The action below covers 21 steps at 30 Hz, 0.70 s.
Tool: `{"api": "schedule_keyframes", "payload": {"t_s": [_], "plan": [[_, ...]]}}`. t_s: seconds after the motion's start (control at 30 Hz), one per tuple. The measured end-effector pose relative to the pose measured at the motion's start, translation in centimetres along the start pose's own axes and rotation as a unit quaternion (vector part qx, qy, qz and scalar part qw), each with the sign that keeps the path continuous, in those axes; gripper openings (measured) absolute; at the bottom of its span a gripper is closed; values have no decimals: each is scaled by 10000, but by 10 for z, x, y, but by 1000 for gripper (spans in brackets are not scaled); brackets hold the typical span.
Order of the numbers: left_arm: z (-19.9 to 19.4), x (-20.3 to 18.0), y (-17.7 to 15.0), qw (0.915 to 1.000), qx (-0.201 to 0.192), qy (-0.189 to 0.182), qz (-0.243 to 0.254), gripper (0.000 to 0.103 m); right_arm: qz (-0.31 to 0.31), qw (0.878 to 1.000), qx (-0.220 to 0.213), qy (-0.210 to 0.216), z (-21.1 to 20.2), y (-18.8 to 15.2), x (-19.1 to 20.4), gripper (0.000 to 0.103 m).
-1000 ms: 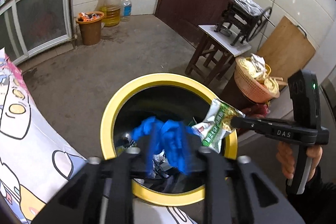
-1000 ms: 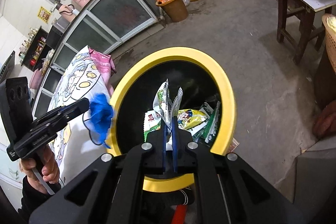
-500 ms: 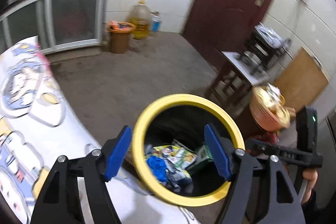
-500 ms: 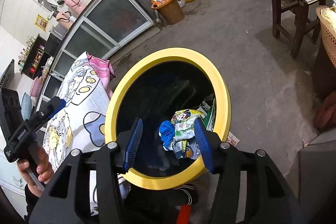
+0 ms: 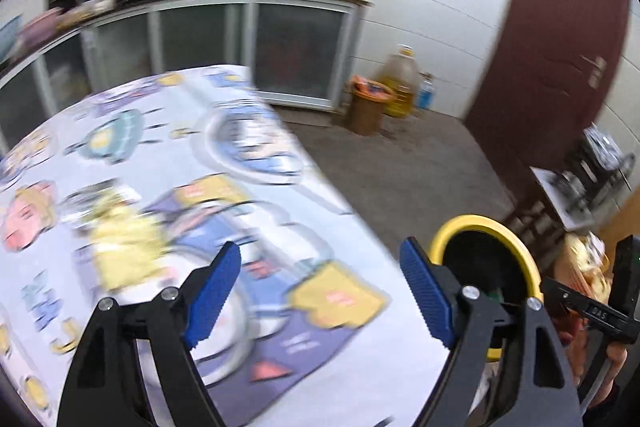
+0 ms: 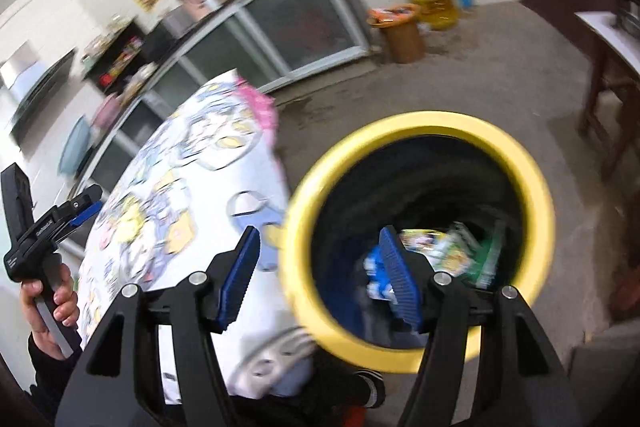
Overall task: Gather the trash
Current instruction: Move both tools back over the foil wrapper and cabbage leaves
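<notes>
The yellow-rimmed black trash bin (image 6: 536, 227) stands on the floor beside the table; it also shows in the left wrist view (image 5: 516, 239). Inside it lie several snack wrappers (image 6: 460, 251) and a crumpled blue piece (image 6: 374, 267). My right gripper (image 6: 320, 275) is open and empty, over the bin's left rim. My left gripper (image 5: 320, 291) is open and empty, above the table with the cartoon-print cloth (image 5: 160, 187). The cloth looks blurred; I see no loose trash on it. The left gripper also appears in the right wrist view (image 6: 86, 205), and the right one in the left wrist view (image 5: 554, 289).
The table cloth (image 6: 180, 195) sits left of the bin. A brown waste basket (image 5: 366, 107) and an oil jug (image 5: 402, 85) stand by the glass-door cabinet (image 5: 296, 55). A wooden stool (image 5: 560, 195) and an orange basket (image 5: 584, 267) stand right of the bin.
Both grippers opened and dropped the blue piece and the green wrapper into the bin. The left gripper then swung left over the table; the right gripper shifted left too.
</notes>
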State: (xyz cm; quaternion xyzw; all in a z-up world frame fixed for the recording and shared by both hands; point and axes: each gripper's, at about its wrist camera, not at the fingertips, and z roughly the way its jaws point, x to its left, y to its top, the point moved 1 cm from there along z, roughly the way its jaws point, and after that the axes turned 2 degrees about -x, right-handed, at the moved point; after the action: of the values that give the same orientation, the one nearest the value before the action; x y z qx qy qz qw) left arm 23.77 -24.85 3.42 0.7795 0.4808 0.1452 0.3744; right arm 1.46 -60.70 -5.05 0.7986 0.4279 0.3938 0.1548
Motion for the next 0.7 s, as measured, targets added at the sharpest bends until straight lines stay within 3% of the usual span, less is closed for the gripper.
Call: {"api": "schedule_keyframes", "payload": {"t_s": [0.13, 0.37, 0.7], "plan": [[-33, 44, -4, 9978, -205, 608, -168, 78, -377, 9987, 142, 315, 21, 0, 46, 60], [-74, 110, -10, 9922, -536, 1083, -310, 78, -871, 9932, 419, 655, 55, -1, 121, 60], [-87, 164, -11, 9891, -833, 1186, -264, 82, -1514, 9810, 677, 1006, 98, -8, 212, 61]]}}
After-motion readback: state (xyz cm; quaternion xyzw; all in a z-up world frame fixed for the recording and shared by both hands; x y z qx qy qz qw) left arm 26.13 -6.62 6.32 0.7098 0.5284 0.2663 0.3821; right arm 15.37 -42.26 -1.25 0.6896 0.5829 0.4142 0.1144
